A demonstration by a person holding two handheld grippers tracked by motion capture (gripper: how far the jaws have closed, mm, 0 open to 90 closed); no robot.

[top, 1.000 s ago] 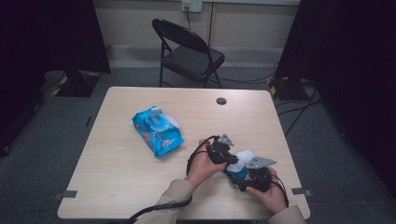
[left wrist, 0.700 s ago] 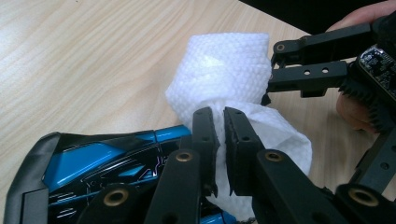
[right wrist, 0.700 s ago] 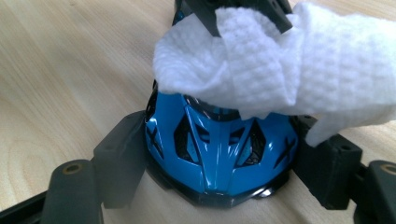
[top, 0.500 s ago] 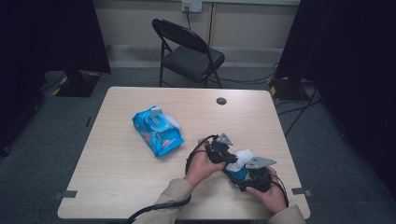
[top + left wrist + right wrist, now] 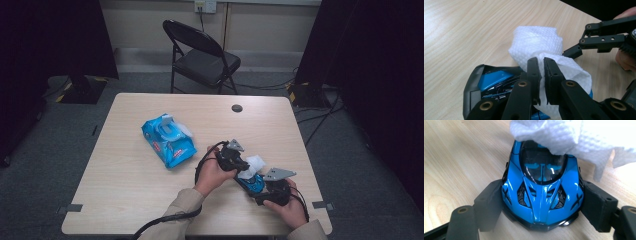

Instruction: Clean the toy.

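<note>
A blue toy car [image 5: 541, 192] rests on the wooden table [image 5: 130, 190] near its front right. My right gripper [image 5: 543, 203] is shut on it, one pad [image 5: 487, 205] on each side of the body. A white wipe [image 5: 536, 42] lies bunched over the car's roof and rear. My left gripper [image 5: 542, 62] is shut on that wipe, jaws almost together with the cloth pinched between them. From above, the left gripper [image 5: 241, 167] comes in from the left onto the wipe [image 5: 254, 163], while the right gripper [image 5: 256, 187] holds the car [image 5: 254, 183] from the near side.
An opened blue pack of wipes [image 5: 167, 139] lies left of centre on the table. A small black round cap [image 5: 237, 108] sits near the far edge. A black folding chair [image 5: 202, 55] stands beyond the table. A black cable [image 5: 165, 220] trails over the front edge.
</note>
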